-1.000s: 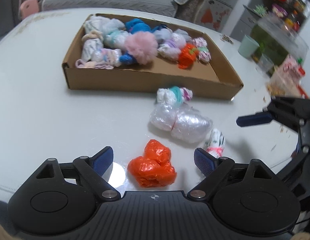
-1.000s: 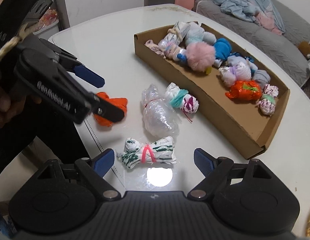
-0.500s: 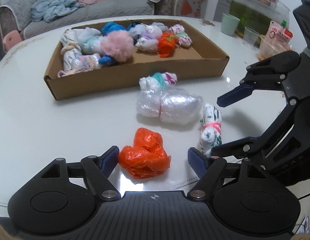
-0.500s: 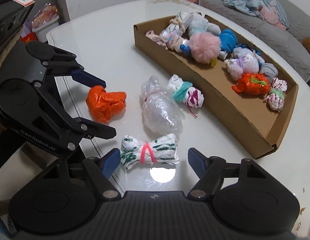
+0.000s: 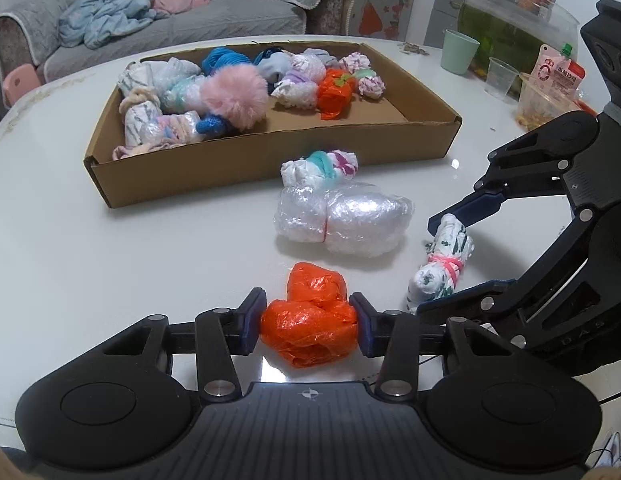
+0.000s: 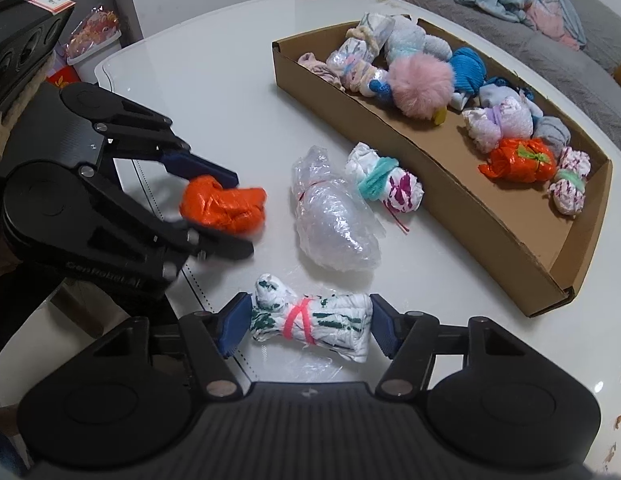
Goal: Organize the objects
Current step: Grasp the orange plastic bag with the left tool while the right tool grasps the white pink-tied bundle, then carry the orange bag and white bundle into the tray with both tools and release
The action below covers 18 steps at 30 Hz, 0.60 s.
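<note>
Beyond your left gripper, a grey sofa (image 5: 182, 20) holds crumpled blue bedding (image 5: 122, 8); a green cup (image 5: 459, 57) stands far right.

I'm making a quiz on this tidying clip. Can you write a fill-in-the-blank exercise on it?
1. The left gripper is closing on the ____ bundle.
2. The white bundle between the right gripper's pads is tied with a ____ band.
3. The fluffy pink ball lies in the cardboard ____.

Missing words: orange; pink; box
</note>
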{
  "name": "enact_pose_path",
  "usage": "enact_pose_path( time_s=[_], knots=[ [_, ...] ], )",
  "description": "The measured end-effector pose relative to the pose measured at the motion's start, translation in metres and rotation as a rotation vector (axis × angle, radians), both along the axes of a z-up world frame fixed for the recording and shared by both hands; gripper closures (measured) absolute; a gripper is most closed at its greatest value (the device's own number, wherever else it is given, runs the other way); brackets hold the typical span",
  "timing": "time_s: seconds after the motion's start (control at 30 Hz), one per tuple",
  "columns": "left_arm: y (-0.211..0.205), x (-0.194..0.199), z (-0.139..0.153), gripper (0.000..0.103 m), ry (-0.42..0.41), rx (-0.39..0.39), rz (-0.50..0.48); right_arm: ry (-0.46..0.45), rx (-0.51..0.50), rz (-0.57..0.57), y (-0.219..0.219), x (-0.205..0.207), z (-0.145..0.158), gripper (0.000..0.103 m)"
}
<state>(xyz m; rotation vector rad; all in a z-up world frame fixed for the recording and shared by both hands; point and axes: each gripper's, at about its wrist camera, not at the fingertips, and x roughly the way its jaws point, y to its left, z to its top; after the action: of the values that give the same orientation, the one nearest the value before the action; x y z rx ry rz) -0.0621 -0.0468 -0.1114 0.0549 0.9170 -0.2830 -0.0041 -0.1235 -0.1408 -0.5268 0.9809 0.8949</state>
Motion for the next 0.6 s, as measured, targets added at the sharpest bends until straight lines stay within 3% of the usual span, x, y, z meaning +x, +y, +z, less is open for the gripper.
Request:
enact_pose_path(
  time_s=[0.23,0.6],
  knots=[
    [0.006,-0.001,0.012,0.054,-0.011,-0.015,0.023,-0.023,-0.007,-0.033,-0.01,0.001,0.012,0.046],
    [0.026,0.013,0.081,0.054,-0.109,-0.063,0.058,-0.206,0.142,-0.209,-0.055,0.027,0.085,0.046]
  ],
)
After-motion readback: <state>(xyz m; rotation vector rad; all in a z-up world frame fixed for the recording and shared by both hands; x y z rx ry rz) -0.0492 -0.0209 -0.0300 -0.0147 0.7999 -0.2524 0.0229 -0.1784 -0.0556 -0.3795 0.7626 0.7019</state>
